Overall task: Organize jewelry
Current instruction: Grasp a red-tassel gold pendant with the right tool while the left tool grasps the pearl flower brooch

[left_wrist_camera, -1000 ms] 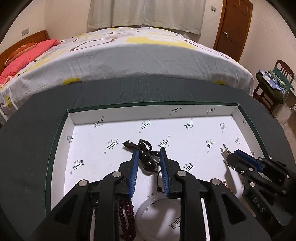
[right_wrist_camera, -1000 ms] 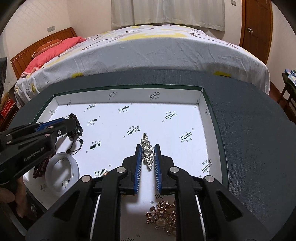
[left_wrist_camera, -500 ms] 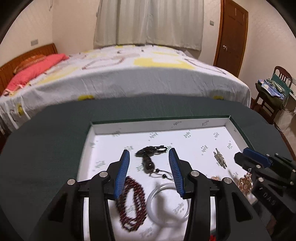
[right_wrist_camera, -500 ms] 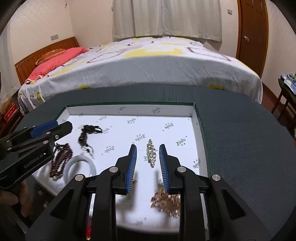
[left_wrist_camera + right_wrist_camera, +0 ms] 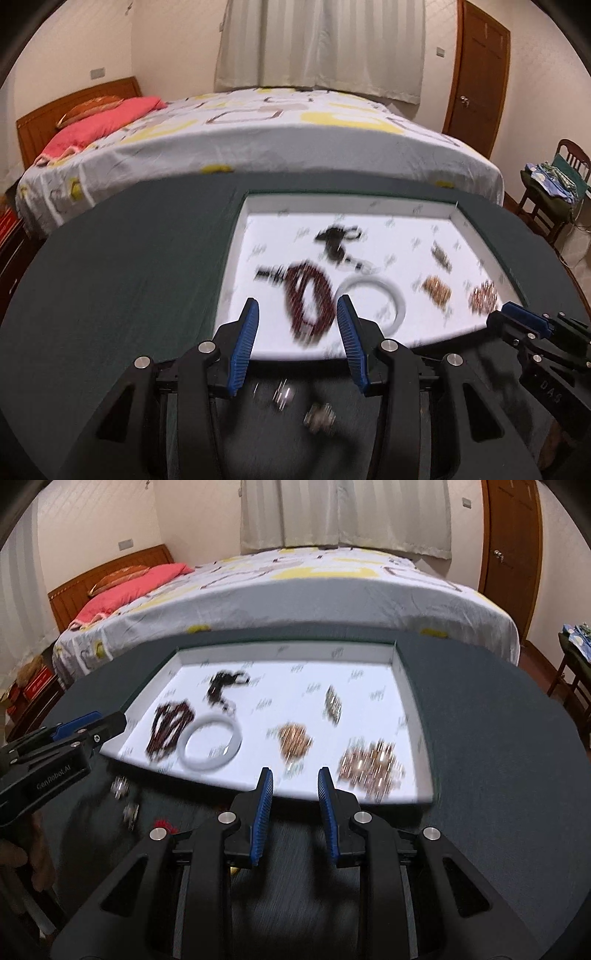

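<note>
Jewelry lies spread inside a shallow white tray [image 5: 406, 686], while both grippers hang over its near edge with jaws parted and nothing between them: the left gripper [image 5: 297, 343] fairly wide, the right gripper [image 5: 294, 808] narrower. Beyond them lie dark red beads [image 5: 308, 299], a white bangle [image 5: 373, 299], a black cord necklace [image 5: 336, 240] and gold clusters [image 5: 371, 766]. The tray sits on a dark green table [image 5: 498, 775], with small blurred pieces [image 5: 286, 397] outside it, and a bed [image 5: 258, 147] behind.
</note>
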A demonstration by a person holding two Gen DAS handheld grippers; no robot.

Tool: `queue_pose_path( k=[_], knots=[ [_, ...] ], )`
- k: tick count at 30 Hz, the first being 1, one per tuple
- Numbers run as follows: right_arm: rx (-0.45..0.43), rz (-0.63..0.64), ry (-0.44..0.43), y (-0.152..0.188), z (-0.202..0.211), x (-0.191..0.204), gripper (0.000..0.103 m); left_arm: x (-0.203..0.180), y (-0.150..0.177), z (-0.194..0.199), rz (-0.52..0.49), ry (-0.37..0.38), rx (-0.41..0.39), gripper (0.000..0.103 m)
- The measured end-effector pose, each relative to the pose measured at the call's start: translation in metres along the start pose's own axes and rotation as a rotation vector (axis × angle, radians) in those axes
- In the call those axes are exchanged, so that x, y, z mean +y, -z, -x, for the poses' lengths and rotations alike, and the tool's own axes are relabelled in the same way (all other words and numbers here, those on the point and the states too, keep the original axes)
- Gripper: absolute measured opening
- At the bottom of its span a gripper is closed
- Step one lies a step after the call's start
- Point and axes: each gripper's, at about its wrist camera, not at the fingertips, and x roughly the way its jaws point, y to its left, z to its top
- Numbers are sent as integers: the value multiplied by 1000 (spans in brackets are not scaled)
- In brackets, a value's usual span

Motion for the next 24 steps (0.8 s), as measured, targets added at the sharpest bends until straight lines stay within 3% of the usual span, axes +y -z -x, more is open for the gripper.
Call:
queue_pose_path(
  k=[9,24],
  knots=[
    [55,48,-62,32,4,30,25,25,43,11,34,-62,71,44],
    [117,84,-73,44,-14,45,29,26,54,10,25,-63,93,44]
  ],
)
